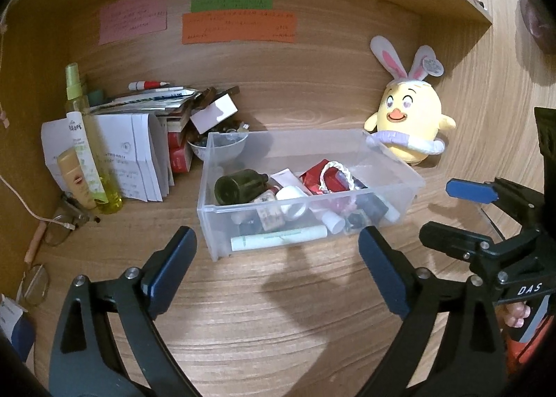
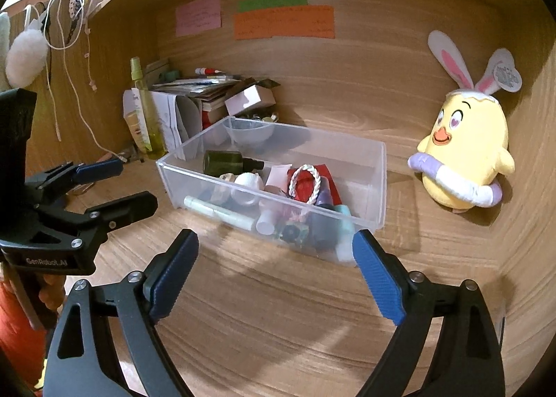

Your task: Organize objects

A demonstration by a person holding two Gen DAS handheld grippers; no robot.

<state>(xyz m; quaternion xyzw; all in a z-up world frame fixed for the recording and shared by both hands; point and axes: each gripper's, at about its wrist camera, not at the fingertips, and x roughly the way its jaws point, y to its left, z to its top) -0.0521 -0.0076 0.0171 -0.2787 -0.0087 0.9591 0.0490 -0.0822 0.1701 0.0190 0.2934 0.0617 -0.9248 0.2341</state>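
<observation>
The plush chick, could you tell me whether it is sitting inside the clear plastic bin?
No, the plush chick stands on the wooden desk outside the clear bin, off to its right near the back wall.

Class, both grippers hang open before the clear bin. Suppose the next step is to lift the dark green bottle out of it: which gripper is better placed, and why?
Probably the left gripper. The dark green bottle lies at the left end of the clear bin, nearer it. The right gripper faces the bin's other end.

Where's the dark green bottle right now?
In both wrist views the dark green bottle lies on its side inside the clear plastic bin, at its back-left corner, next to the white tube and in front of the small bowl.
</observation>
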